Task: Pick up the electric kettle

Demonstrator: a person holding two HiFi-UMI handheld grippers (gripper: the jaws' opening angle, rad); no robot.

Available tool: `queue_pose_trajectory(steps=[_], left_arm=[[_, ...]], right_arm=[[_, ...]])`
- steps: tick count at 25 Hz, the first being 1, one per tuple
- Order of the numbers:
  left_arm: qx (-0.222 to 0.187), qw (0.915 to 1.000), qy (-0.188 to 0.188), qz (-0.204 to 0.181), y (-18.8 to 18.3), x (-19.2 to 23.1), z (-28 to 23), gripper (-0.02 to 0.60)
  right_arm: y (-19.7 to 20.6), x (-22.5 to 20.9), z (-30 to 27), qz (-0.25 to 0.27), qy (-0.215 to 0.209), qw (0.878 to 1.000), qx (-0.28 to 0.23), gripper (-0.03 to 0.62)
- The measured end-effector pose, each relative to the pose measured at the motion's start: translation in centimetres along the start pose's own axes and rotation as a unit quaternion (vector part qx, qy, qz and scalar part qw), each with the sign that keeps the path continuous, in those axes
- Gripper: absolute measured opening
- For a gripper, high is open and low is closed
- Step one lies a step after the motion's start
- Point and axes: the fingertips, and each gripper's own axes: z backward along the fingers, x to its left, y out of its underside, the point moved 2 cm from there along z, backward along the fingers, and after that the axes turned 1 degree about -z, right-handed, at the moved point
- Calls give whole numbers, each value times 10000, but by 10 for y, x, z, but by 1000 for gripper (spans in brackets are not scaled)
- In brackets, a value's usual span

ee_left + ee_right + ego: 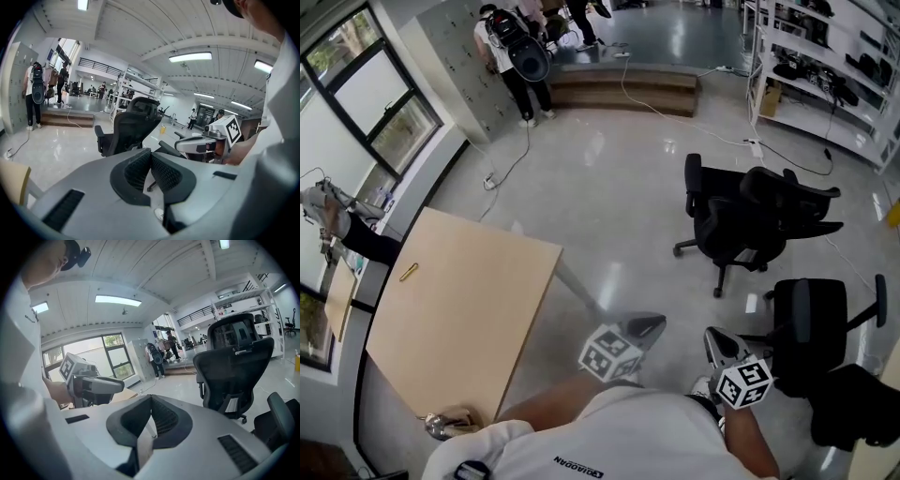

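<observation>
No electric kettle shows clearly in any view. A shiny metal object (pixel 441 427) sits at the near corner of the tan table (pixel 459 319), partly hidden by my shoulder; I cannot tell what it is. My left gripper (pixel 651 324) hangs over the floor to the right of the table, shut with nothing between its jaws (pixel 150 152). My right gripper (pixel 717 341) is beside it, also shut and empty (pixel 151 398). Each gripper appears in the other's view: the right gripper (pixel 206 143) and the left gripper (pixel 93 385).
Two black office chairs (pixel 750 220) (pixel 811 328) stand on the grey floor ahead and to the right. A small yellow item (pixel 409 272) lies on the table. White shelves (pixel 825 66) line the right wall. People (pixel 511 56) stand by the steps (pixel 623 89) at the back.
</observation>
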Motion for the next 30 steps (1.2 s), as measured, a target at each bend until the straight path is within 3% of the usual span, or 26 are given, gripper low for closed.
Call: queue_pose_trajectory(steps=[4,11,16,22,30], left_arm=[[56,10000,13,-6,4,0,17,-5],[-75,9976,-659,215,21,36,72,-5],[-277,9903,-1256,515,35,53,108,-5],[-572,9716,-2103,922,55,50,144,-5],[-946,9341,-3124,1448,74,13,172,-5]], right_arm=[[11,10,-1,-112,81,9999,91,21],[16,61,-53,47,-734,9968,302,21],[15,99,-85,389,-1438,9874,535,21],[19,132,-106,761,-2364,9647,876,21],[19,157,-94,1230,-3368,9254,1228,21]])
